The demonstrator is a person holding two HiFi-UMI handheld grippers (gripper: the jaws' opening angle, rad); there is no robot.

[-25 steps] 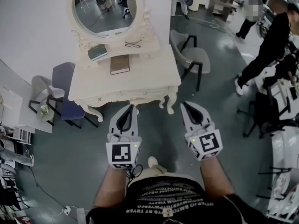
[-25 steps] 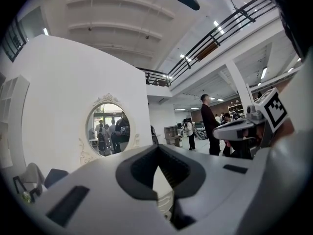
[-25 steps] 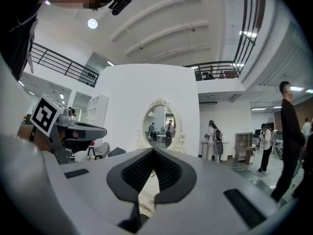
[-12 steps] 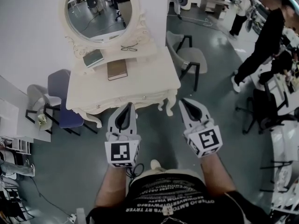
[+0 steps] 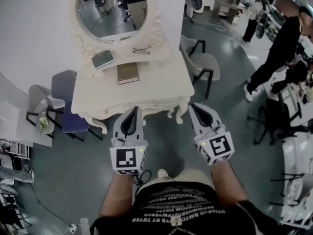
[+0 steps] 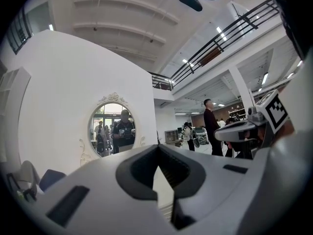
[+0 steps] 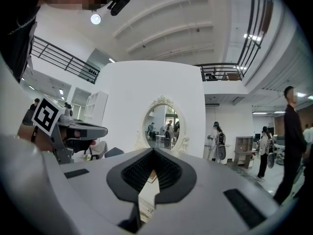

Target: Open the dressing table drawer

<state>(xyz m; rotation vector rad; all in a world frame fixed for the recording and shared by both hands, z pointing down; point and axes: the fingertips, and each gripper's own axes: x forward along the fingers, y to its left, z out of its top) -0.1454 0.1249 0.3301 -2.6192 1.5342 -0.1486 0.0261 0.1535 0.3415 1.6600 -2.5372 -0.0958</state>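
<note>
A blue chair (image 5: 66, 89) stands left of the white dressing table (image 5: 161, 89) and a pale chair (image 5: 205, 62) stands right of it. On top lie a brown book (image 5: 127, 73), a green book (image 5: 102, 59) and glasses (image 5: 141, 50), below the oval mirror (image 5: 115, 9). The drawer (image 5: 129, 107) sits closed in the near front, cream with small knobs. The left gripper (image 5: 134, 112) points at it from just in front and the right gripper (image 5: 194, 107) is off the right corner. Both are clenched on nothing.

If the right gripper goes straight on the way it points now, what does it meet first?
The right gripper would probably meet the dressing table front first, near its right end; depth is unclear.
</note>
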